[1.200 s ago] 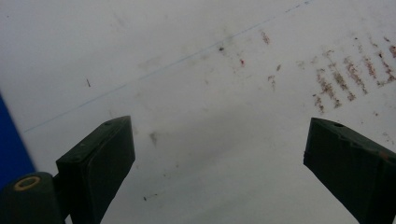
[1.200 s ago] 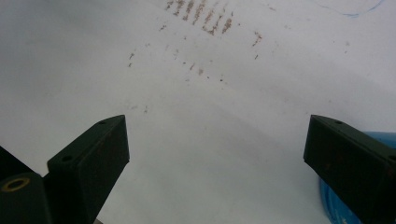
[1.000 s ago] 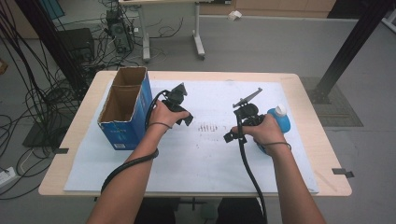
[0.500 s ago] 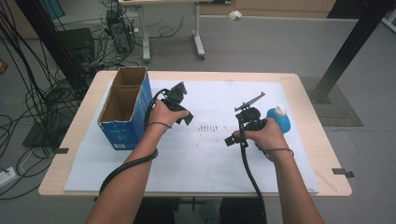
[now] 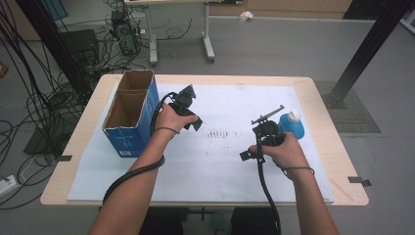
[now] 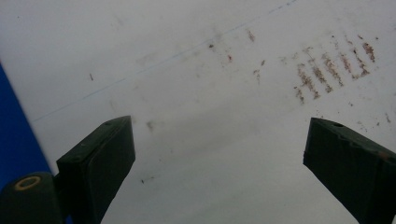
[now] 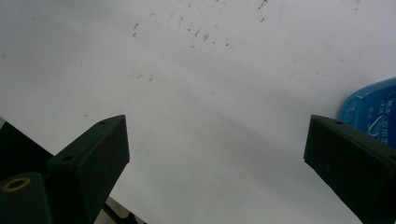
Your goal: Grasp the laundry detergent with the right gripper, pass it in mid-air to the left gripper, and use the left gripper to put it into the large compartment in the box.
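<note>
Just beside the blue cardboard box (image 5: 129, 115) near the desk's left edge, the left hand-held gripper (image 5: 188, 105) is held over the white sheet (image 5: 215, 161) that covers most of the desk (image 5: 323, 93). In the left gripper view its two black jaws stand wide apart with nothing between them, above bare sheet; the blue side of the box shows at that view's left edge, and a patch of brown scuff marks (image 6: 331, 70) lies ahead to its right.

The right hand-held gripper (image 5: 264, 134) is held toward the right edge of the desk, just beside a blue bottle (image 5: 291, 125) with a white cap that stands on the sheet. In the right gripper view its jaws are likewise spread wide and hold nothing, and the bottle's blue label (image 7: 371, 105) shows just above the right jaw. From the high view, the scuff marks (image 5: 220, 134) lie between the two grippers, near the middle of the desk. The box stands open at the top.
</note>
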`<control>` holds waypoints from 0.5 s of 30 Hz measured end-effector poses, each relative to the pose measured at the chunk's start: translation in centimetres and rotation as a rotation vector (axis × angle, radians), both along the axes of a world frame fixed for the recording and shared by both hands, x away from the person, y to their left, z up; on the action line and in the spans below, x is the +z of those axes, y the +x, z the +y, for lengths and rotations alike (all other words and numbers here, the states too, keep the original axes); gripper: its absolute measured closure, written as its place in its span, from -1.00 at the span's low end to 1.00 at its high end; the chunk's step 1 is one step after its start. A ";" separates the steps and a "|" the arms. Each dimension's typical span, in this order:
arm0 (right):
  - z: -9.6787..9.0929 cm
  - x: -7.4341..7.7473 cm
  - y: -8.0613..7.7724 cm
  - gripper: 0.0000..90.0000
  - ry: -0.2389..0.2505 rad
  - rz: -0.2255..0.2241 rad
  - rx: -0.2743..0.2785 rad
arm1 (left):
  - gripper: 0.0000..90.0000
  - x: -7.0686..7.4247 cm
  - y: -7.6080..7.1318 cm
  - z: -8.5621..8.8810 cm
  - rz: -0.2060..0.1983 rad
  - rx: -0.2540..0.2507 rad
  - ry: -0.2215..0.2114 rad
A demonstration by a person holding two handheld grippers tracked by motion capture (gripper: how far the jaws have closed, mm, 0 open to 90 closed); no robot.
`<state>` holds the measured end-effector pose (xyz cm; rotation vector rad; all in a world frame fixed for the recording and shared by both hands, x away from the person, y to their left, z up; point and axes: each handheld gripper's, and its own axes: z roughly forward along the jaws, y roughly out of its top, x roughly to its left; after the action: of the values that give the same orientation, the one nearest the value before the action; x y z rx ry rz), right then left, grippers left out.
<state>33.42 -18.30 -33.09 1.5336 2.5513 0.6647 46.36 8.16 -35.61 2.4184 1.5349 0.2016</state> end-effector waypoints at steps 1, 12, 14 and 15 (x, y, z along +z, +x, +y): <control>-0.1 0.0 -0.3 -0.85 0.001 -0.005 -0.002 | -0.79 0.0 0.0 0.1 -0.003 0.007 0.002; -1.0 -1.0 -1.6 -0.85 -0.001 0.000 -0.009 | -0.79 0.0 0.0 0.2 0.004 0.006 -0.003; -1.2 -1.2 -1.8 -0.85 -0.002 0.001 -0.011 | -0.79 0.1 0.0 0.2 0.002 0.007 -0.001; -1.4 -1.5 -2.1 -0.85 -0.002 0.004 -0.015 | -0.79 0.2 0.0 0.1 0.002 0.008 -0.002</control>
<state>31.35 -19.72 -34.58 1.5537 2.5404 0.6576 46.36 8.28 -35.45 2.4120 1.5444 0.1989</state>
